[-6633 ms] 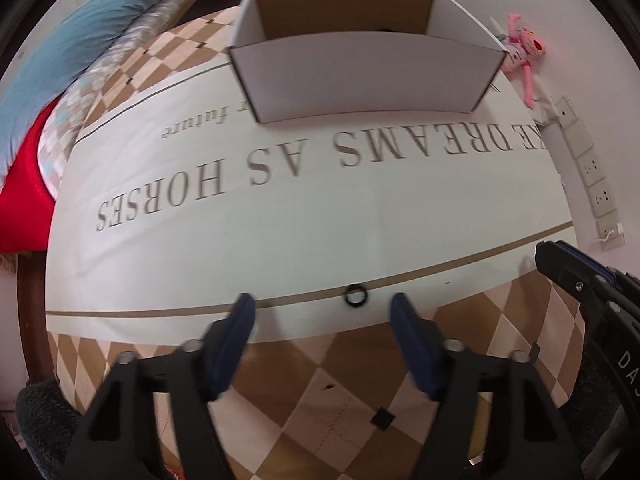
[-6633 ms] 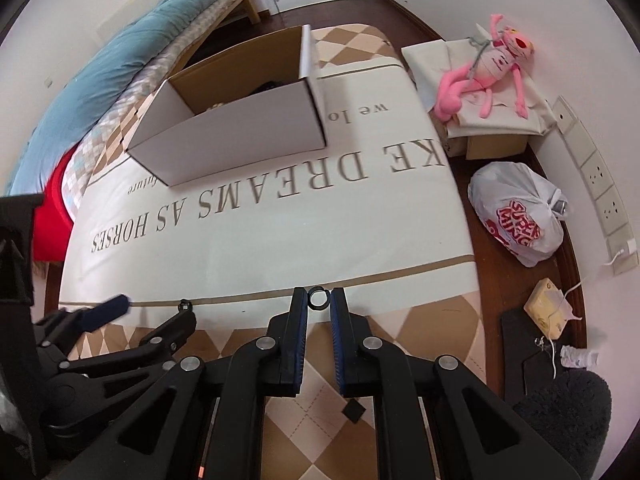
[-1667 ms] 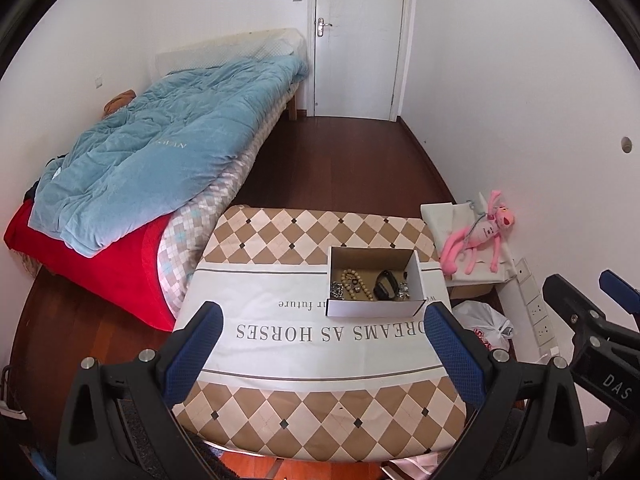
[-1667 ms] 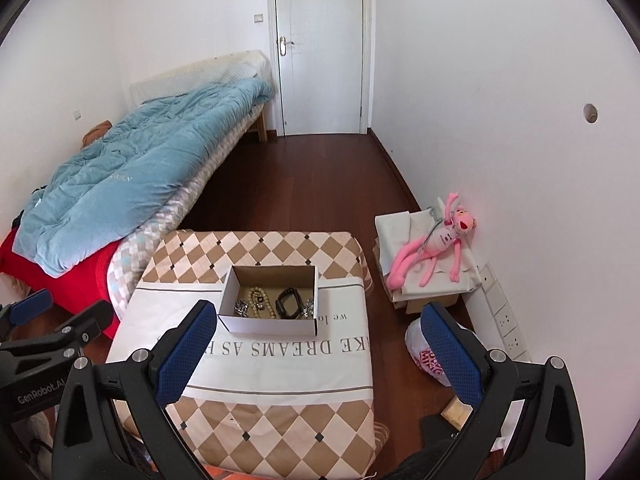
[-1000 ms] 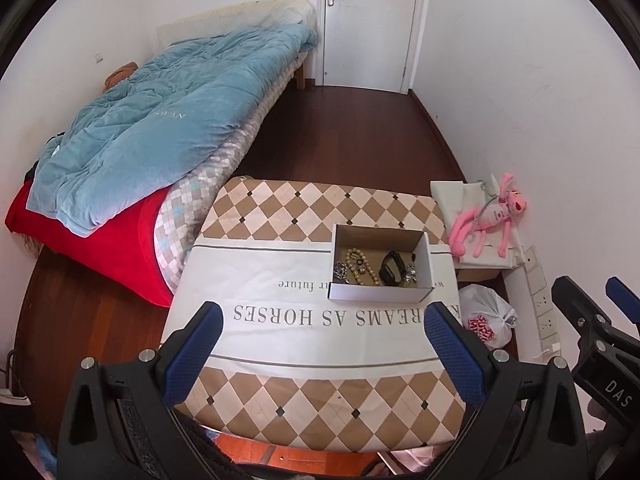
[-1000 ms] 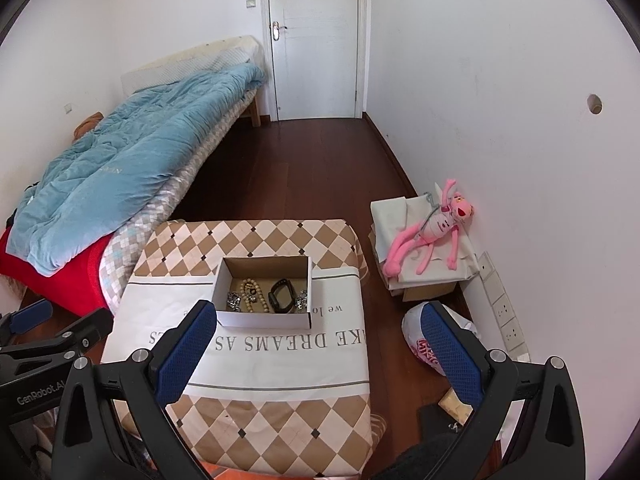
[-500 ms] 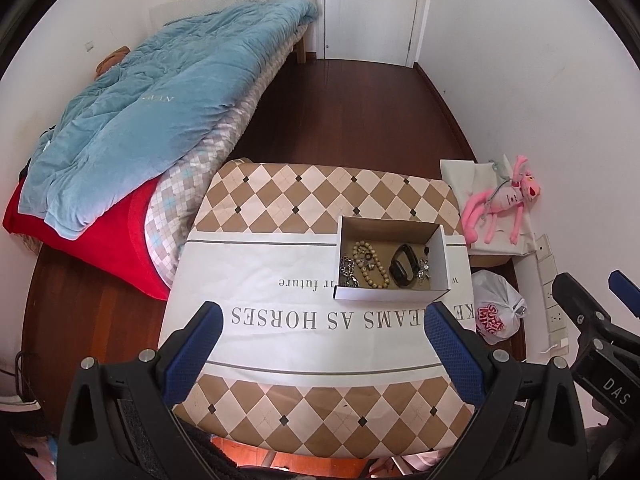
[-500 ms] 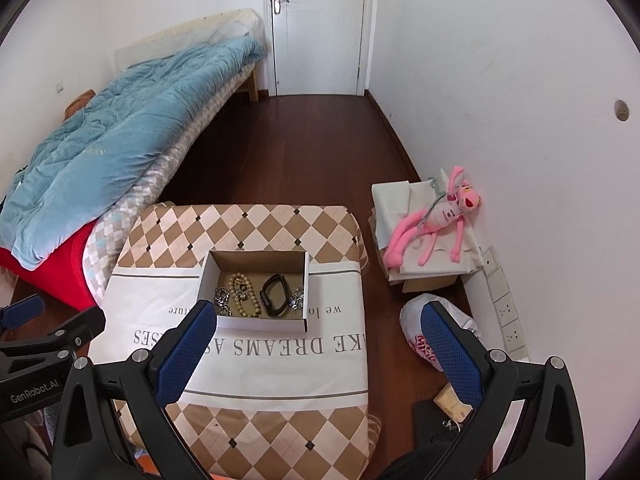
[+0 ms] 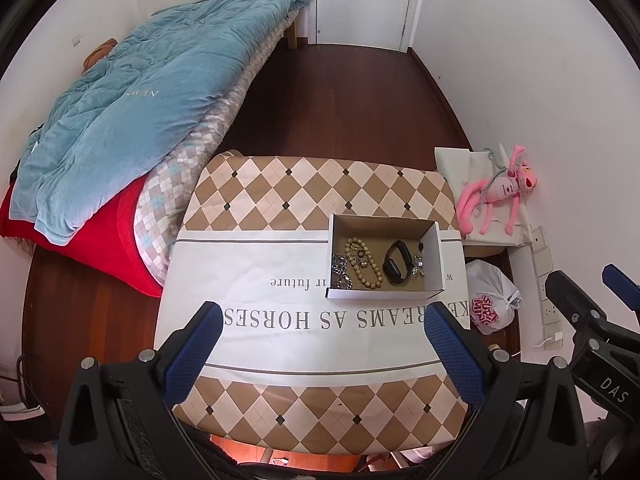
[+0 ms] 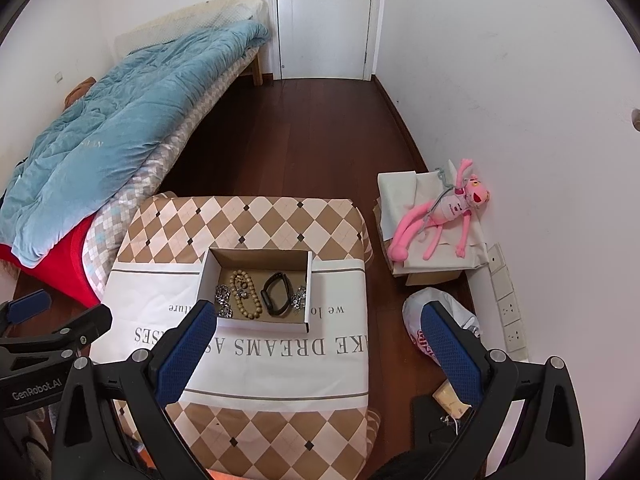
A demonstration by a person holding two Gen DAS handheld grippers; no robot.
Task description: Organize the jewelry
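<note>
One bed (image 10: pixel 120 128) is lying along the left wall under a blue quilt (image 9: pixel 132 112), and one table (image 9: pixel 280 352) draped in a checked and lettered cloth is standing beside it. One pink plush toy (image 10: pixel 444 212) is sprawling on folded cloth by the right wall, with one white plastic bag (image 9: pixel 490 304) sitting on the floor below it.

One open cardboard box (image 10: pixel 208 280), white outside and brown inside, is sitting on the white band of the cloth, toward the table's far right. Inside it I am counting a loop of tan beads (image 10: pixel 244 294), a black wristband (image 10: pixel 276 294), a silvery chain (image 10: pixel 223 300) at the left end and a smaller silvery piece (image 10: pixel 299 296) at the right end; a few tiny items near the beads are too small to tell.

I am holding both grippers high above the near edge of the table, tilted down toward it. My left gripper (image 9: pixel 322 344) is spreading its blue pads (image 9: pixel 192 352) wide with nothing between them, and my right gripper (image 10: pixel 318 352) is likewise gaping wide and gripping nothing, its pads (image 10: pixel 452 352) framing the box and the floor
</note>
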